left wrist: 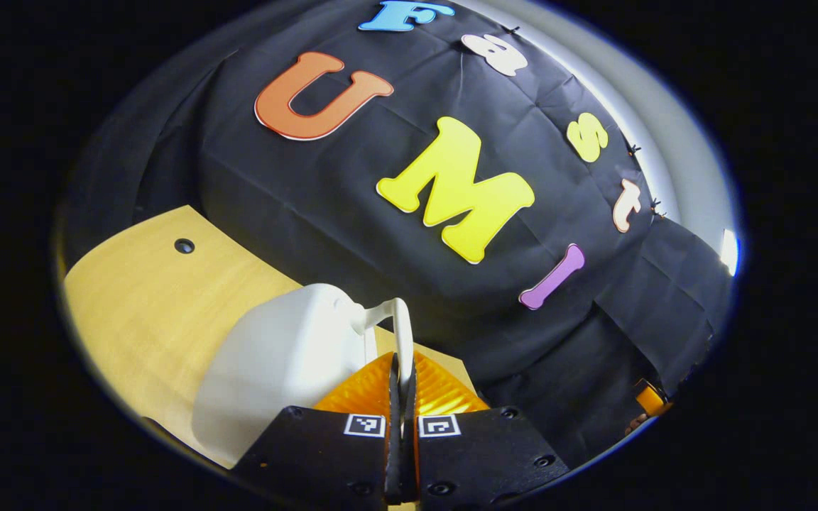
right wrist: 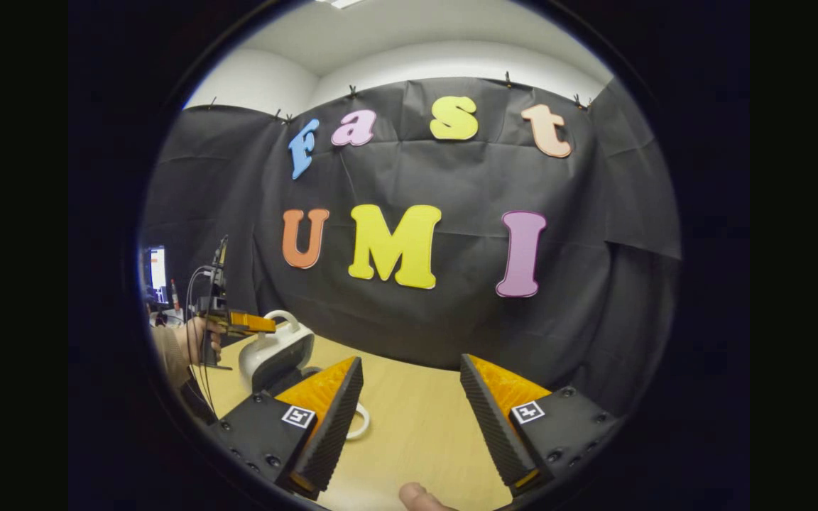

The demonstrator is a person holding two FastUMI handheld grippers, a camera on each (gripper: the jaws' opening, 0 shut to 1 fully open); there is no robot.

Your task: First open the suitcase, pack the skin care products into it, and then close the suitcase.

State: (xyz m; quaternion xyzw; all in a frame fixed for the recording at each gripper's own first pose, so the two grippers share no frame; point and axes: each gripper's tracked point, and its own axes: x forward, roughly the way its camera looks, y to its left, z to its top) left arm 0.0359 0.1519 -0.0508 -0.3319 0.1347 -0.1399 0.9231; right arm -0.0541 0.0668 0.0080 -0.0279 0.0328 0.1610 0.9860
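In the left gripper view a small white suitcase (left wrist: 281,362) lies close below me on the wooden table, and my left gripper (left wrist: 402,369) is shut on its thin white handle (left wrist: 400,330). In the right gripper view the suitcase (right wrist: 275,355) is at the left. Its white lid is tilted up with a dark gap under it, and the left gripper (right wrist: 256,324) holds the handle (right wrist: 287,316) from above, gripped by a person's hand (right wrist: 192,341). My right gripper (right wrist: 411,363) hovers open over the table, nothing between its fingers.
The light wooden table (right wrist: 416,426) runs to the black cloth wall; it has a small round hole (left wrist: 184,246). A white ring (right wrist: 361,424) shows behind the right gripper's left finger. A fingertip (right wrist: 416,495) pokes in at the bottom. A screen (right wrist: 157,273) stands far left.
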